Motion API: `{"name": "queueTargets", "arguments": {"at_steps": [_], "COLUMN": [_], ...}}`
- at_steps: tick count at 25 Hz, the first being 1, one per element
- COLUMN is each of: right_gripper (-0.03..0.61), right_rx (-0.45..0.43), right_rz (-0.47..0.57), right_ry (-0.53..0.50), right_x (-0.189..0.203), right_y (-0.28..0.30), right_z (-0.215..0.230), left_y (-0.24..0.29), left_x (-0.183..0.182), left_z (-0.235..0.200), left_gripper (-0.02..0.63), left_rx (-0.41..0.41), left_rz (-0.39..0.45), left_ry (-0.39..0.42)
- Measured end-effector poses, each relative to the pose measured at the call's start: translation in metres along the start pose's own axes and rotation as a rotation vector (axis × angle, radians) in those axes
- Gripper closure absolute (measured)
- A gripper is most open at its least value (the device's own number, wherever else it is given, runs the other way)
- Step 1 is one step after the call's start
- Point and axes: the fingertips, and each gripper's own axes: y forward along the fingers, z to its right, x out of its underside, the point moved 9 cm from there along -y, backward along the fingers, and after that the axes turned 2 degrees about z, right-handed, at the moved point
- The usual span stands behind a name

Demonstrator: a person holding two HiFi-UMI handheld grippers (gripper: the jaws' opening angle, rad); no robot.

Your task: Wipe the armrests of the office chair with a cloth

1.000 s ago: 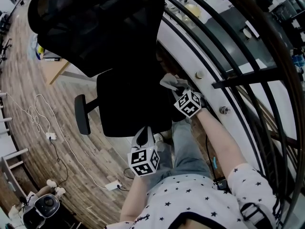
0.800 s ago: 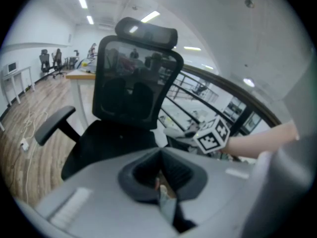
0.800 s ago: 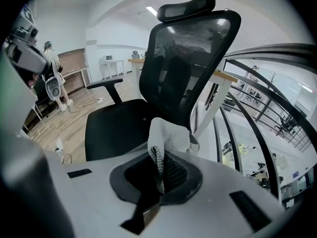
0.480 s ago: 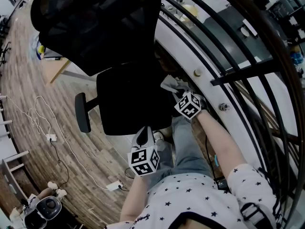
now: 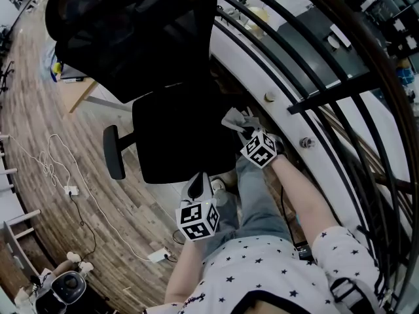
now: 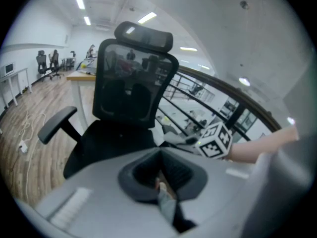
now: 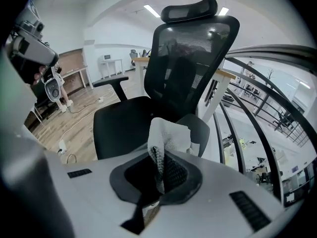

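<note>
A black office chair [image 5: 173, 133] with a mesh back [image 7: 190, 58] stands in front of me. My right gripper [image 5: 249, 131] is shut on a white cloth [image 7: 168, 135], which lies bunched over the chair's right armrest [image 7: 200, 128]; the same cloth [image 5: 236, 118] shows in the head view. The other armrest [image 5: 112, 152] stands bare at the seat's far side. My left gripper [image 5: 196, 184] hangs low by the seat's near edge, apart from the chair. In the left gripper view that gripper [image 6: 159, 180] is shut with nothing in it.
A curved black railing [image 5: 308, 103] runs close along the right of the chair. White cables and a power strip [image 5: 69, 188] lie on the wood floor at the left. A wooden desk [image 5: 78, 93] stands behind the chair. My legs are beneath the grippers.
The right gripper with the cloth has slid slightly along the armrest towards me. The left gripper has stayed where it was.
</note>
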Motion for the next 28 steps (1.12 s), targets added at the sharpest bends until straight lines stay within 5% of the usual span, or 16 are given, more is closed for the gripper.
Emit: {"name": "queueTargets", "arguments": {"at_steps": [28], "right_gripper": [0.554], "right_rx": [-0.001], "right_rz": [-0.010], "right_ry": [0.010], "right_x": [0.030], "right_y": [-0.031], "right_z": [-0.065], "left_y": [-0.032], "left_x": [0.021], "left_z": [0.004], "left_gripper": [0.606], "left_rx": [0.047], "left_rz": [-0.005], "left_ry": [0.052]}}
